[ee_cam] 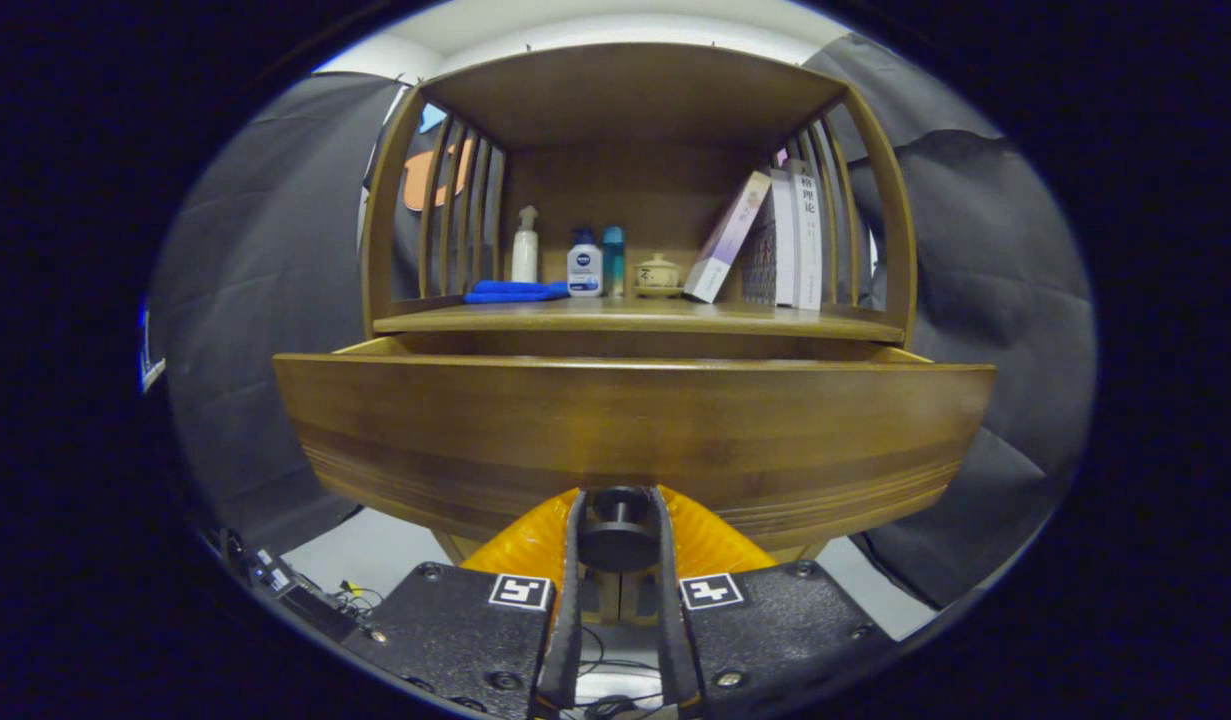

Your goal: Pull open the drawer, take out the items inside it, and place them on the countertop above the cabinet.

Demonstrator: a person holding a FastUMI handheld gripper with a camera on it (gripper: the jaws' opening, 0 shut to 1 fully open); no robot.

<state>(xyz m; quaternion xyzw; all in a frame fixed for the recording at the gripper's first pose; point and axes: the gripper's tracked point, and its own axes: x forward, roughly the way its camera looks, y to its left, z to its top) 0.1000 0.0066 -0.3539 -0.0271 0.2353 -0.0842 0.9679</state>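
1. Gripper (620, 510) at 6 o'clock, fingers (573, 560) pointing forward, closed in on both sides of the drawer knob (618, 535); both look pressed against it.
2. Knob: dark, round, short stem, sits between the fingertips at the lower middle of the drawer front.
3. Floor (375, 560) light grey, seen under the drawer at 7 o'clock; cables (350, 597) and a dark device (285, 585) lie there.
4. Drawer (635, 430): wooden, pulled out toward the camera, front panel just beyond the fingers. Top edge of the front hides the inside, contents cannot be seen.
5. Drawer side walls visible at 10 and 2 o'clock of the front panel, running back under the countertop.
6. Countertop (635, 318) directly above and behind the drawer, 12 o'clock from the knob; wooden shelf surface of the cabinet (635, 90).
7. On countertop, left to right: blue cloth (515, 291) lying flat at 11 o'clock; white pump bottle (524, 247) upright just behind it; white bottle with blue cap (584, 264) touching the cloth's right end; blue bottle (613, 260) just beside that; small lidded jar (658, 274) near centre.
8. At 1 o'clock: one book (727, 238) tilted, leaning right onto upright books (790, 240).
9. Slatted wooden sides (460, 215) at the cabinet's left and right, wooden top overhead.
10. Black cloth wall (985, 280) behind and around the cabinet.
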